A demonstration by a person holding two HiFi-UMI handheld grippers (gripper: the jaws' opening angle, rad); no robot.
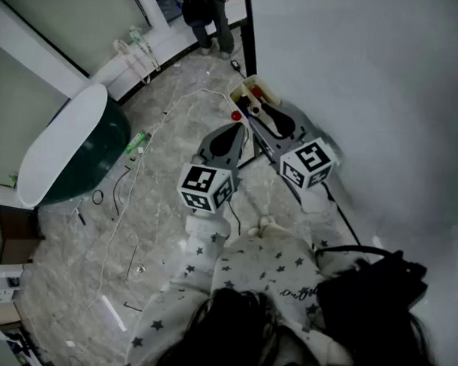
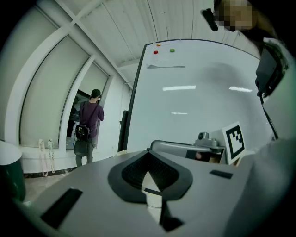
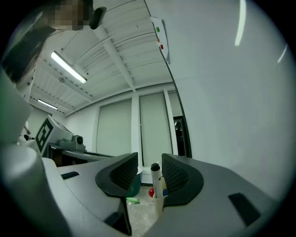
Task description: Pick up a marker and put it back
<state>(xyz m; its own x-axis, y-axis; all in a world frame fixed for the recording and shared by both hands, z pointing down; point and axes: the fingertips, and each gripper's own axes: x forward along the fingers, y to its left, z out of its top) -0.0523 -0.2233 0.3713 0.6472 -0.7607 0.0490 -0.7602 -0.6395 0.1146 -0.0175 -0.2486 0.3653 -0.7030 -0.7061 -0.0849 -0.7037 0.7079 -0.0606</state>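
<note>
A white marker with a black cap stands upright in a pale cup, with a red cap beside it. In the right gripper view it shows in the gap between the jaws, close to the right-hand one, and the pads do not press on it. My right gripper is open. In the head view that gripper points at the marker holder at the foot of the whiteboard. My left gripper hangs just left of it, shut and empty, its tips meeting.
The whiteboard carries a red magnet and a green magnet. A person stands by the far window. On the marble floor lie cables and a dark green tub.
</note>
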